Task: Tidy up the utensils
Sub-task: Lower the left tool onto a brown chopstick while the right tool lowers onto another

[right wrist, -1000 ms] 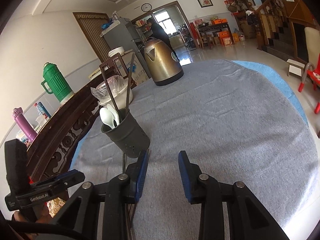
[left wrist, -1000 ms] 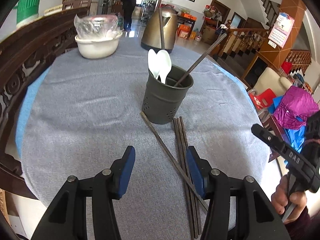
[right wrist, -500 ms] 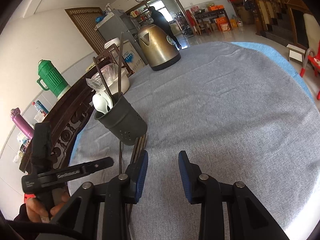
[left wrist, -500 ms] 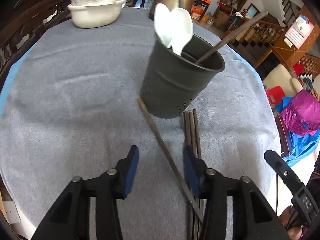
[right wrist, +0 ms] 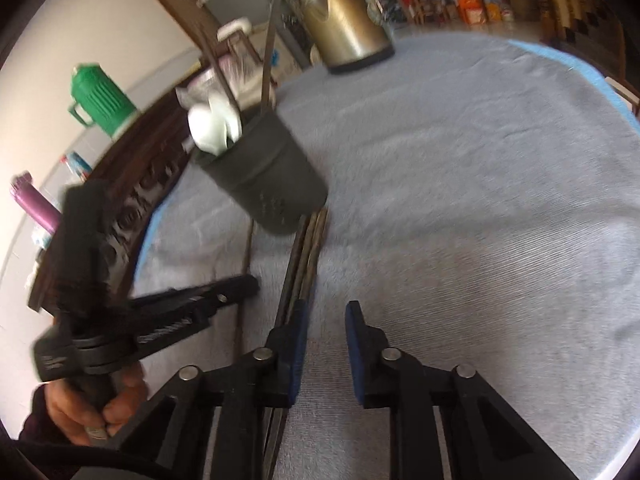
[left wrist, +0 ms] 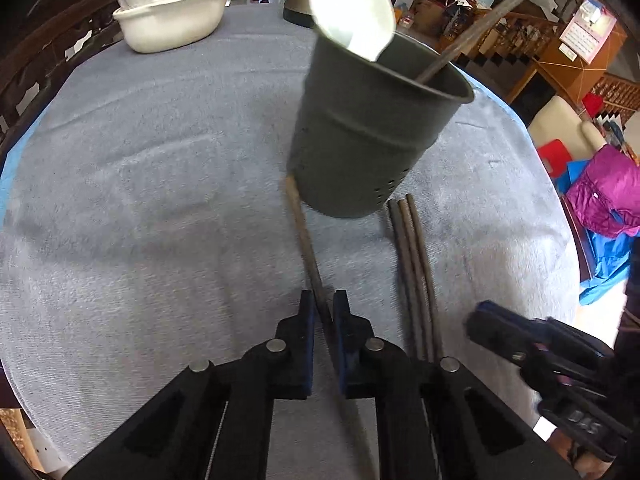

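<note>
A dark grey utensil holder stands on the grey tablecloth, with white spoons and a chopstick inside. A single brown chopstick lies from the holder's base toward me, and my left gripper is shut on its near part. To its right lie three dark chopsticks side by side. In the right wrist view these chopsticks run under the left finger of my right gripper. Its jaws are closing with only cloth between them. The holder stands just beyond.
A white bowl with a plastic bag sits far left on the table, and a gold kettle stands at the far side. A carved wooden chair back borders the table's left edge. A green thermos stands behind it.
My left gripper came down over the single chopstick and closed on it. My right gripper moved down and closer to the three chopsticks, and its jaws narrowed.
</note>
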A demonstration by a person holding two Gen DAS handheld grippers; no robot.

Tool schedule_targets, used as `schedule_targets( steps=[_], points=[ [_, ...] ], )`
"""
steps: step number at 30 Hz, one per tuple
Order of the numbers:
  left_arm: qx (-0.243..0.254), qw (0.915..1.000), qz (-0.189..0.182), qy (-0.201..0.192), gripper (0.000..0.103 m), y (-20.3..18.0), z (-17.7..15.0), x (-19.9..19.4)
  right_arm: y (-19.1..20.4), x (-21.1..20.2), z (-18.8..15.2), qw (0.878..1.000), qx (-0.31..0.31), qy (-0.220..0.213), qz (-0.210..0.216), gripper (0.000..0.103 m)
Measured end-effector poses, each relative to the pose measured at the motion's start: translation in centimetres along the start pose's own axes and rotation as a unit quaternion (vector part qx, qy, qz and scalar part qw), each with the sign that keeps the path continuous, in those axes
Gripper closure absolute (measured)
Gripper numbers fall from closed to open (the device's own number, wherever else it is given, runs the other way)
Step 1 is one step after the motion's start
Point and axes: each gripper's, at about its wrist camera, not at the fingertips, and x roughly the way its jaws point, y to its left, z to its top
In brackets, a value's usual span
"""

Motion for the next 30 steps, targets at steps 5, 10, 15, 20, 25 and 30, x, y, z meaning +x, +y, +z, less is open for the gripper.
schedule_targets(
  steps=[5, 10, 15, 20, 25, 30],
  points=[
    [-0.005, 0.9999, -0.014, 0.004, 0.095, 2.0, -1.2, -1.1, 1.7, 2.7, -0.1, 0.999, -0.014, 0.038, -0.012, 0.087],
    [-0.015, 0.9994, -0.031, 0.008, 0.095, 3.0, -2.1, -1.9, 2.6, 3.2, -0.2, 0.998, -0.028, 0.046, -0.036, 0.089],
    [-0.006, 0.9990, -0.043, 0.010, 0.095, 3.1, -3.4, -2.8, 2.2, 2.6, -0.6, 0.996, -0.036, 0.054, -0.060, 0.091],
    [-0.010, 0.9994, -0.033, 0.002, 0.094, 3.5, -2.0, -2.9, 0.9, 1.8, 0.3, 0.994, -0.025, 0.075, -0.072, 0.090],
    [-0.018, 0.9996, -0.023, 0.002, 0.084, 4.2, -0.1, -2.7, -0.4, 2.1, 2.3, 0.994, 0.016, 0.085, -0.070, 0.089],
    [-0.019, 0.9997, -0.018, -0.002, 0.075, 4.1, 1.3, -2.3, -1.2, 3.0, 4.3, 0.993, 0.039, 0.084, -0.079, 0.089]
  ],
)
